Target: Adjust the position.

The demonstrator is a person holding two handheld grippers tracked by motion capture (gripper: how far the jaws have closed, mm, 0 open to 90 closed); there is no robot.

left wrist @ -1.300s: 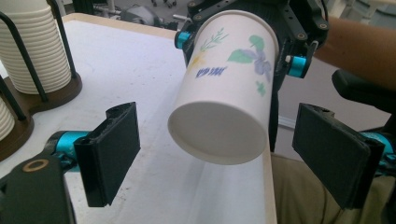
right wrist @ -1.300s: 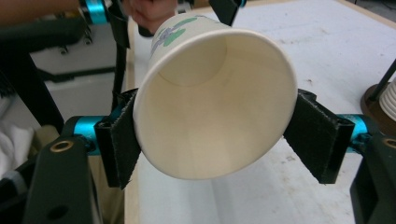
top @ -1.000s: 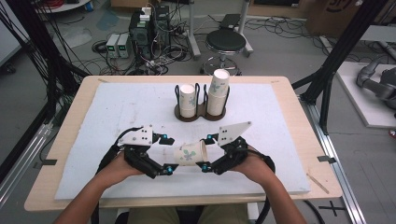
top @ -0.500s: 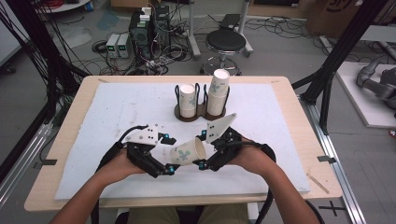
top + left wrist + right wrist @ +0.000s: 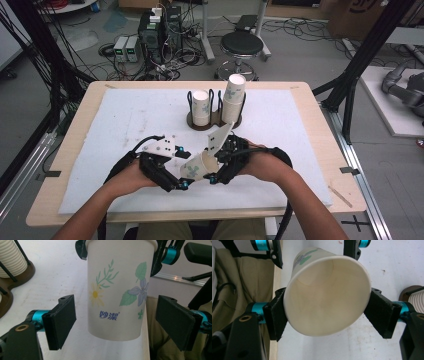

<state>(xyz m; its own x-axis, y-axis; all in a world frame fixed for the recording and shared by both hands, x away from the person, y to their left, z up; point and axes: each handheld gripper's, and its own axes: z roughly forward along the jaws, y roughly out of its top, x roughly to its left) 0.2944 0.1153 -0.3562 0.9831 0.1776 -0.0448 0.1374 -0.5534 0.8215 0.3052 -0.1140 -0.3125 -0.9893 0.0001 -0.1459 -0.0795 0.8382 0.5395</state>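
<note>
White padding covers the table (image 5: 125,115), which carries a brown cup rack (image 5: 212,121) at its far middle; the rack holds one short stack of cups (image 5: 201,107) and a taller stack (image 5: 233,100) beside it. Near the front edge, two hands meet over the pad. The right gripper (image 5: 216,167) is clamped on a paper cup (image 5: 197,166) near its rim, pads pressed against both sides, and holds it tilted above the pad, mouth toward its own camera. The left gripper (image 5: 181,181) straddles the cup's lower half; its jaws have just been narrowing, yet gaps show on both sides, so they stand apart from the cup wall. The cup's base seems to hang free, though the high view is too coarse to be sure.
</note>
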